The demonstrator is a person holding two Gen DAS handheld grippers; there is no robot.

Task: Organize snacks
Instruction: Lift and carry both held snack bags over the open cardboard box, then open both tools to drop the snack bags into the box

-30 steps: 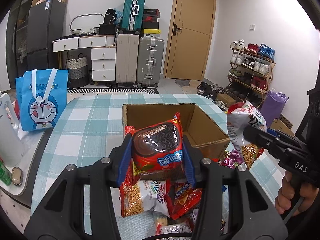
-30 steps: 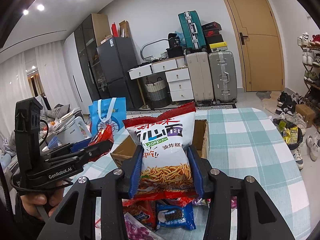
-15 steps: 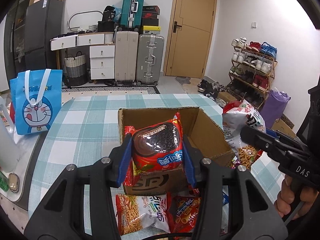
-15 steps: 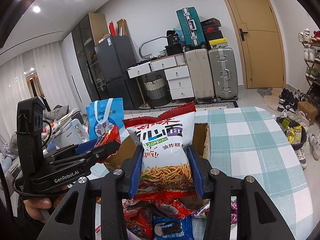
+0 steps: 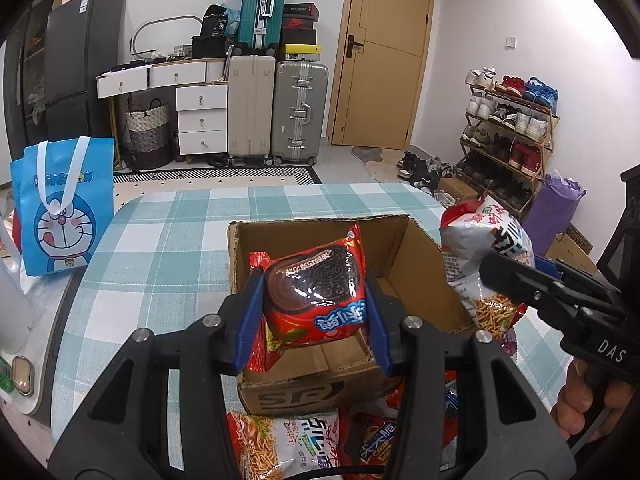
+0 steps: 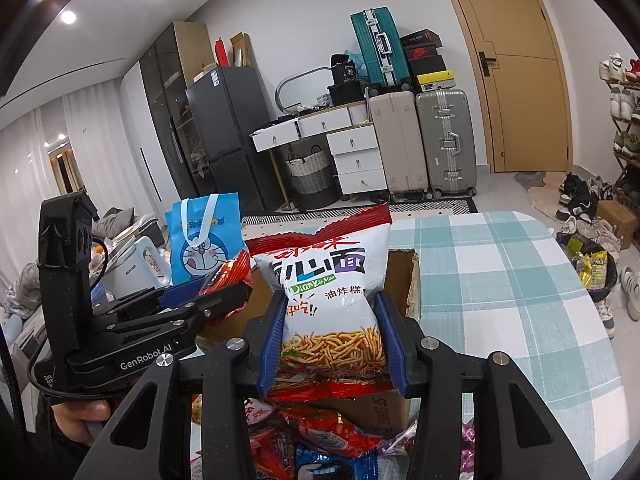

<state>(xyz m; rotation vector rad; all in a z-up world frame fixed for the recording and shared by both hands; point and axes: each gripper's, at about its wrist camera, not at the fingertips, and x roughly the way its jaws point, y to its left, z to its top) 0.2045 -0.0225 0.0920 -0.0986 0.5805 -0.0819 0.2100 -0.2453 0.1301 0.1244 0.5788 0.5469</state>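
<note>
An open cardboard box point(image 5: 424, 256) stands on the checked table. My left gripper point(image 5: 314, 312) is shut on a red cookie packet point(image 5: 316, 292) and holds it just over the box's near edge. In the right wrist view my right gripper point(image 6: 332, 336) is shut on a white and red noodle-snack bag point(image 6: 328, 280), upright in front of the cardboard box point(image 6: 412, 280). That same noodle-snack bag point(image 5: 488, 252) hangs at the box's right side in the left wrist view. Several more snack packets point(image 5: 288, 444) lie on the table in front of the box.
A blue cartoon tote bag point(image 5: 60, 208) stands at the table's left edge beside a white kettle point(image 6: 132, 268). The table point(image 6: 508, 280) stretches right of the box. Suitcases, drawers and a shoe rack stand far behind. A bin point(image 6: 592, 268) sits on the floor right of the table.
Both grippers have moved forward toward the box with their packets still held. The box now looks nearer and the loose packets have slid lower in both views.
</note>
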